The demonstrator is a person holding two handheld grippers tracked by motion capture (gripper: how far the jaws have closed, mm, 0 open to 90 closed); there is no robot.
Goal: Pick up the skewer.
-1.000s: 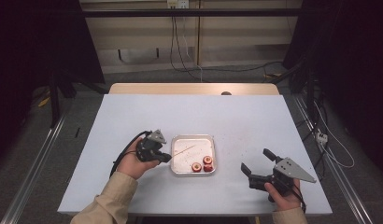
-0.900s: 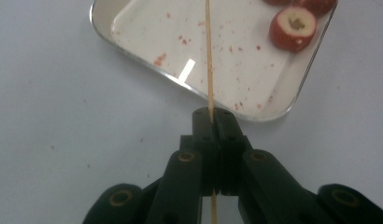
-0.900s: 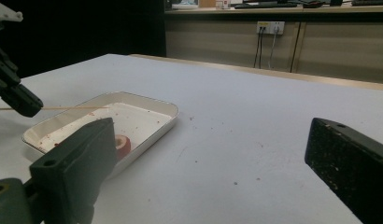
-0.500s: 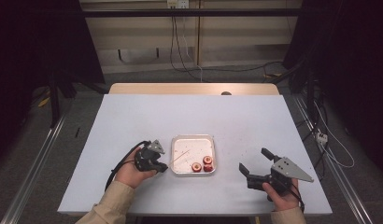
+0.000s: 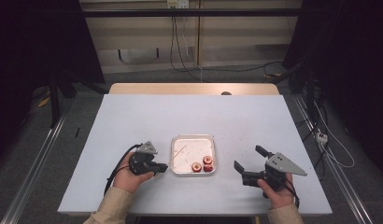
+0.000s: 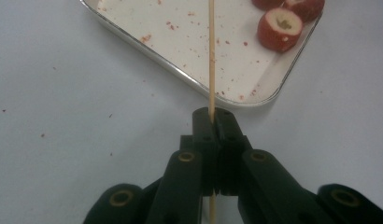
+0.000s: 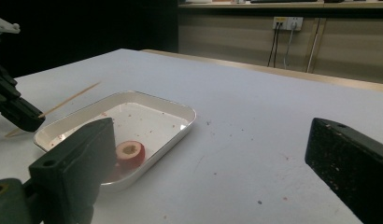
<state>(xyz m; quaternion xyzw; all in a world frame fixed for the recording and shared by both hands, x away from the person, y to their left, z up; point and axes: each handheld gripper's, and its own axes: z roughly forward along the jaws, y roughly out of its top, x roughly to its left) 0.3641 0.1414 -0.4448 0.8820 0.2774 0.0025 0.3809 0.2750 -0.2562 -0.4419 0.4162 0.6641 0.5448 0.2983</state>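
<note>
My left hand-held gripper [image 6: 212, 122] pinching thin wooden skewer [image 6: 211, 56], tip over white tray [image 5: 176, 164]; right hand-held gripper [image 5: 251, 159] spread, empty, right of tray; red fruit pieces [image 5: 202, 164] in tray's near right corner; risk: skewer snaps or slips under sideways load; no readable writing

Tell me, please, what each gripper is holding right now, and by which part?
The left gripper pinches the wooden skewer near its lower end, leaving most of it extending over the tray. The right gripper is open, holding nothing.
</note>
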